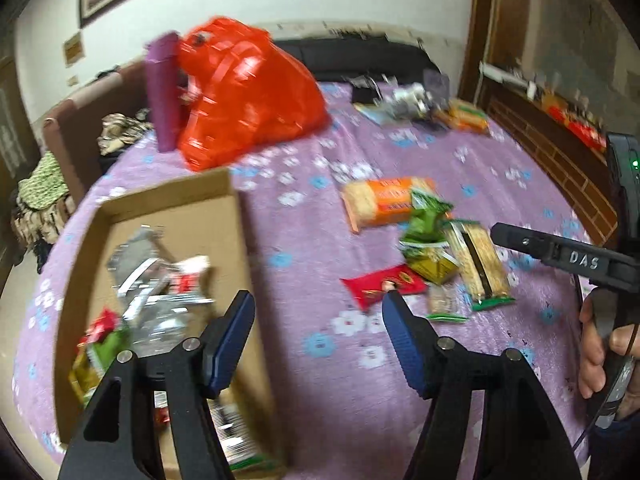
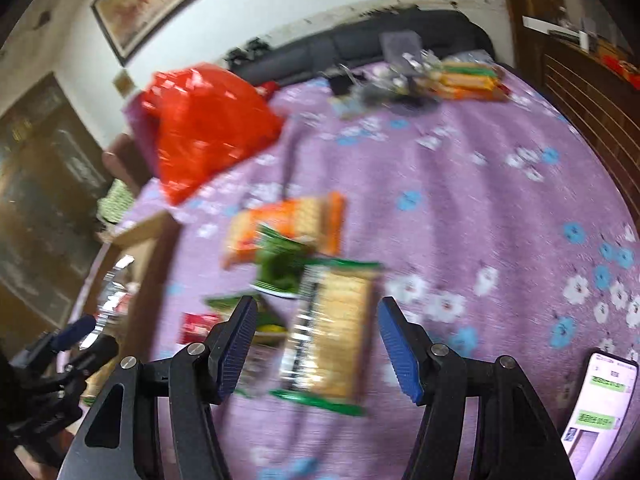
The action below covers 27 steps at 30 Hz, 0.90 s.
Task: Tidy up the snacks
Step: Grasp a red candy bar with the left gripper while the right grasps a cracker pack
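Loose snacks lie on a purple flowered cloth [image 1: 400, 160]: an orange cracker pack [image 1: 380, 202], green packets [image 1: 426, 224], a red packet [image 1: 380, 286] and a long cracker pack with green ends [image 1: 480, 268]. My left gripper [image 1: 318, 300] is open and holds nothing, over the right wall of a cardboard box [image 1: 236, 216] that holds silver and red wrappers [image 1: 160, 280]. My right gripper [image 2: 318, 306] is also open. The long cracker pack [image 2: 332, 332] lies flat on the cloth below the gap, clear of both pads. The view is blurred.
A red plastic bag [image 1: 244, 88] and an upright purple box [image 1: 162, 92] stand behind the cardboard box. More snacks [image 1: 420, 106] are heaped at the far edge. A lit phone [image 2: 600, 400] lies at the near right. A hand [image 1: 600, 344] grips the right tool.
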Available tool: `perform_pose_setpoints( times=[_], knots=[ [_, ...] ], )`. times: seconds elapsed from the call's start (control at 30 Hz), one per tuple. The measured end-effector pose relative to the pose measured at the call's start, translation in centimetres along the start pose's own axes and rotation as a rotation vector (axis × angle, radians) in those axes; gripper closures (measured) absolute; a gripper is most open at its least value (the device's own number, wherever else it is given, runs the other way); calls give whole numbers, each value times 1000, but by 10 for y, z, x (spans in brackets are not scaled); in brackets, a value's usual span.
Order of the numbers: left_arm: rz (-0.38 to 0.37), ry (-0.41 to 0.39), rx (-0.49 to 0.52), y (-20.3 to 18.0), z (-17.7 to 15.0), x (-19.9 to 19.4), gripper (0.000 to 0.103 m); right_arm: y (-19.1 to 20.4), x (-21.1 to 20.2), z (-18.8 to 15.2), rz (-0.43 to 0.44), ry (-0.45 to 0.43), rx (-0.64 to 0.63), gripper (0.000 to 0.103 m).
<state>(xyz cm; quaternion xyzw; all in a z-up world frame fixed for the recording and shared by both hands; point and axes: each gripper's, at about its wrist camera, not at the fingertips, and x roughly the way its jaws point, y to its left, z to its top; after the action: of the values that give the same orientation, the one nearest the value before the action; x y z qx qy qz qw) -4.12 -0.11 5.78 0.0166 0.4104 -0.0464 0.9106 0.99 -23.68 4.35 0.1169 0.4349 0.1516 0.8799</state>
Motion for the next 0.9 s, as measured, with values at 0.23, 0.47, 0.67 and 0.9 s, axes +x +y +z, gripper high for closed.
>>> perform_pose_setpoints(
  times=[0.23, 0.47, 0.67, 0.9],
  knots=[
    [-28, 59, 23, -22, 20, 37, 38, -4, 20, -4, -6, 36, -40, 37],
    [-50, 133, 11, -26, 24, 72, 67, -2, 24, -8, 62, 27, -59, 37],
    [-98, 148, 29, -32, 6, 61, 68, -8, 25, -9, 91, 36, -41, 37],
    [-90, 116, 104, -48, -4, 45, 66, -1, 27, -11, 77, 39, -77, 37]
  ],
)
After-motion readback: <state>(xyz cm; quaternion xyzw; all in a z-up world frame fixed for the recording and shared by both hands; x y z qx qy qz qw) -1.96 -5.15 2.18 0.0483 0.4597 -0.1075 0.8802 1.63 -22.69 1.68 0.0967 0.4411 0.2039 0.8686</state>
